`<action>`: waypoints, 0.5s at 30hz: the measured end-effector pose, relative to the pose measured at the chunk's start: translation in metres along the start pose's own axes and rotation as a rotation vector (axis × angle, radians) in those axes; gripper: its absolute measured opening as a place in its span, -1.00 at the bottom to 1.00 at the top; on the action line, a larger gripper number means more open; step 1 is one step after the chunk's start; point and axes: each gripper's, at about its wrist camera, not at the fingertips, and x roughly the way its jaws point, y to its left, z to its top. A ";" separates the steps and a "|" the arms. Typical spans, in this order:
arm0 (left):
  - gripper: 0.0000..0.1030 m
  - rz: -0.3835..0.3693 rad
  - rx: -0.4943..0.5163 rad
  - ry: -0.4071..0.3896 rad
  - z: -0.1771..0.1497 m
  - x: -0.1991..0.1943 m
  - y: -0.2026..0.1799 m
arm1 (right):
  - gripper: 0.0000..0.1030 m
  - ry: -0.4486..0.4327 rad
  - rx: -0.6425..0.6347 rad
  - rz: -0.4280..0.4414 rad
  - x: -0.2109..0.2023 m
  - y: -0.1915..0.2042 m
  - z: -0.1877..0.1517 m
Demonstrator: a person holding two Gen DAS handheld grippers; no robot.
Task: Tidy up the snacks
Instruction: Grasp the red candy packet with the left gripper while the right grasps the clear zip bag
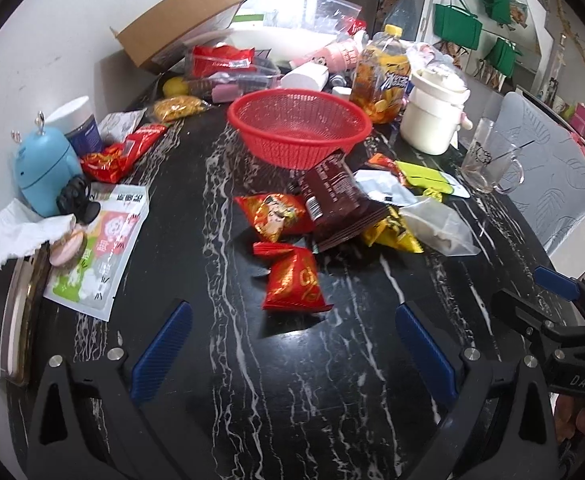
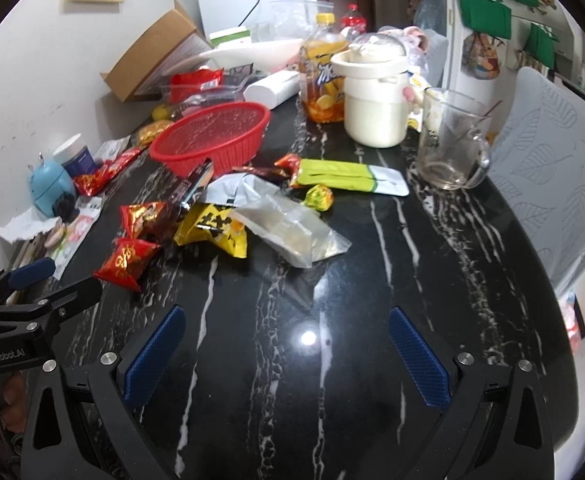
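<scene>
Red snack packet (image 1: 295,280) just ahead of empty, wide-apart left hand-held gripper (image 1: 292,344).

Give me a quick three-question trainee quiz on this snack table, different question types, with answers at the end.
1. True or false: the red basket already holds snacks.
2. Which snack lies nearest the left gripper? A) red packet B) yellow packet C) green sachet
3. Fill in: both the left gripper and the right gripper are ____ and hold nothing.

Key: 1 false, the basket looks empty; 2 A; 3 open.
</scene>
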 end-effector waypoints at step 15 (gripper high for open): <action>0.97 -0.036 -0.010 0.068 0.010 0.050 0.004 | 0.99 0.073 -0.021 0.001 0.040 -0.002 0.008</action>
